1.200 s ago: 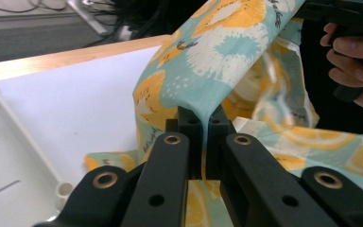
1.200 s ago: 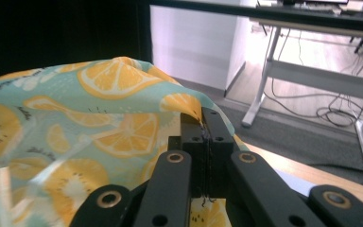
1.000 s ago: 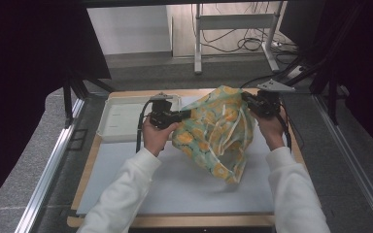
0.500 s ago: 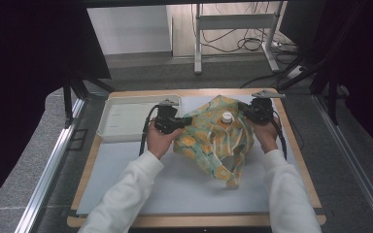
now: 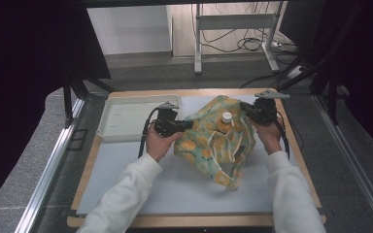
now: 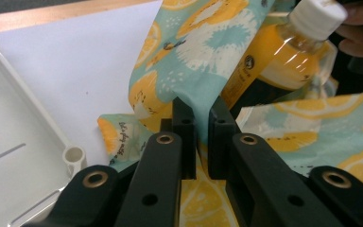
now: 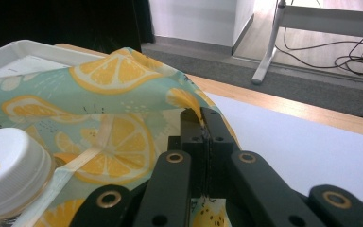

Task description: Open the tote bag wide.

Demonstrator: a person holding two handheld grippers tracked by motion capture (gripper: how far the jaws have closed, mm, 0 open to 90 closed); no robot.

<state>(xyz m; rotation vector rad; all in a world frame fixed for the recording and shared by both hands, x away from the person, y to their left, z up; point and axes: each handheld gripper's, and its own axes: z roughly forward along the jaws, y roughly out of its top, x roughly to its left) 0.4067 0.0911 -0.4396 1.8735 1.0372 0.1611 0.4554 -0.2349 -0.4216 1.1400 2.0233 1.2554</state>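
Pinching opposite rim edges, left gripper (image 5: 187, 124) and right gripper (image 5: 245, 108) hold the lemon-print bag (image 5: 213, 145) at mid-table; the left jaws have just been easing apart, cloth between. Bottle (image 5: 226, 122) is bagged, cap exposed; release remains. Tray (image 5: 126, 121) beyond.

Bottle (image 5: 225, 127): body mostly hidden inside the lemon-print bag (image 5: 209, 145), cap and neck stick out. In left gripper view its label is too blurred to read. Tray (image 6: 14, 156) cut off by left and bottom edges.
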